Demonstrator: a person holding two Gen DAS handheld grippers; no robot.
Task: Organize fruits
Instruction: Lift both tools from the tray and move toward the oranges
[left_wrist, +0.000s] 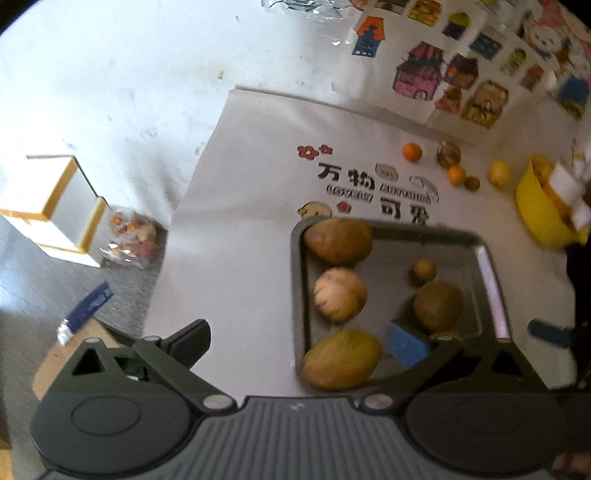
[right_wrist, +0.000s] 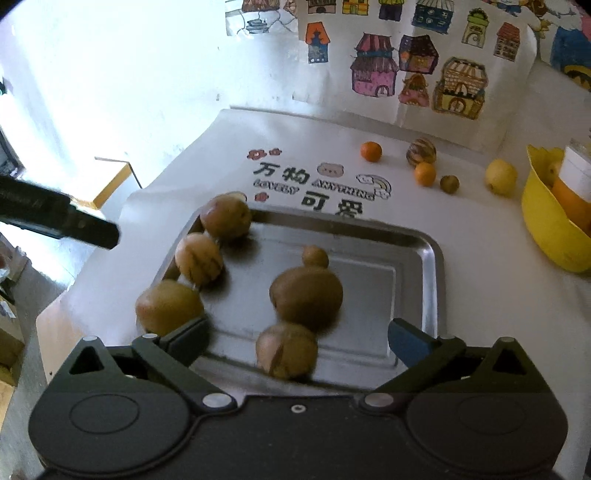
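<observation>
**Inspector:** Start nearest the cameras. State of each gripper?

**Assistant:** The left gripper (left_wrist: 295, 343) stands wide with nothing between its pads; its blue pad (left_wrist: 406, 345) hangs over the near right part of the tray. The right gripper (right_wrist: 297, 341) is equally wide and empty, with a round striped fruit (right_wrist: 286, 349) lying on the tray floor between the spread fingers, untouched by them.

**Inspector:** And the tray?

**Assistant:** The metal tray (right_wrist: 430, 258) sits on the bench at lower centre of both views. In the right view it holds six brownish fruits: three in a column along the left rim, three in a looser line at centre. I judge the sorted fruit is being lined up here.

**Inspector:** Orientation?

**Assistant:** The nearest left-column fruit (left_wrist: 341, 358) is oval, its long axis lying across the frame, tipped up slightly to the right. The top one (left_wrist: 338, 242) is also oval, lying roughly crosswise. The rest are near round; no axis to report.

**Inspector:** Further out?

**Assistant:** Loose fruit remains on the paper beyond: two oranges (right_wrist: 371, 151), a striped one, a small brown one and a yellow one (right_wrist: 500, 175). A yellow bowl (right_wrist: 543, 229) at right edge holds more. Sorting appears unfinished.
</observation>
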